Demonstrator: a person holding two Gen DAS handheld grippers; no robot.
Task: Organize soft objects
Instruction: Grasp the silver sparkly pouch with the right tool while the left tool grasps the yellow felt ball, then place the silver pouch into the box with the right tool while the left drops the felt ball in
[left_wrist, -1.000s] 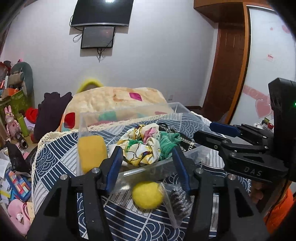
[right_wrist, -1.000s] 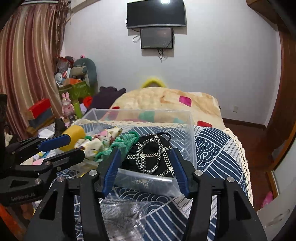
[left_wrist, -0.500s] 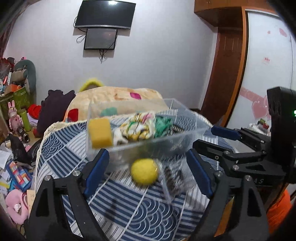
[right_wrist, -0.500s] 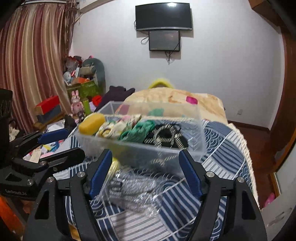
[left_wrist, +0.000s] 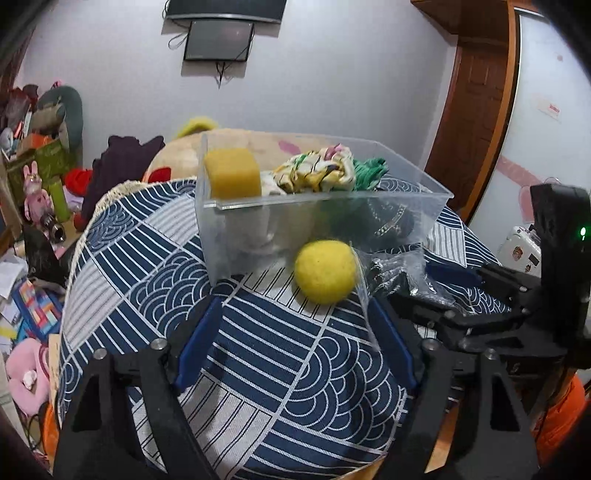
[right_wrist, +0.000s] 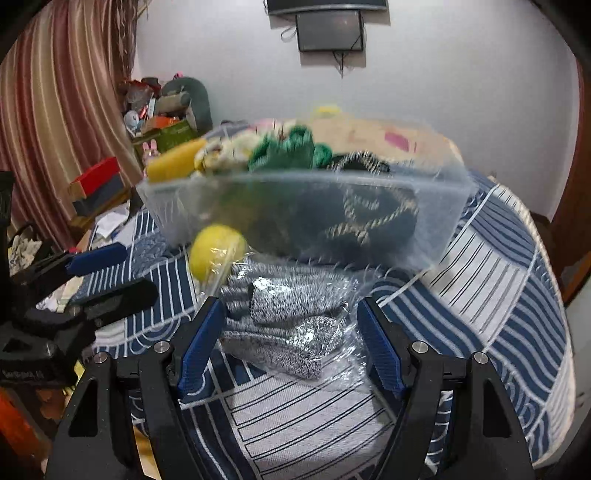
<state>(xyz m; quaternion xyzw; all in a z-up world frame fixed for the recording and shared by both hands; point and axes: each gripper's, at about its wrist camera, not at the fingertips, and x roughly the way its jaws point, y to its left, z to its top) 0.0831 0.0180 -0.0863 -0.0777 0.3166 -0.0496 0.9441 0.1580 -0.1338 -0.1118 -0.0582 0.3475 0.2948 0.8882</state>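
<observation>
Resting beside the clear bin (left_wrist: 236, 229), a yellow ball (left_wrist: 325, 271).

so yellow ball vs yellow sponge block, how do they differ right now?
Shape: the yellow ball is round and fuzzy; the yellow sponge block is squared off.
Place: the ball lies on the patterned cloth outside the clear bin, against a clear bag; the sponge stands inside the bin at its left end.
Colour: the ball is lemon, the sponge deeper.
Both are yellow, soft-looking, and ungripped.
</observation>
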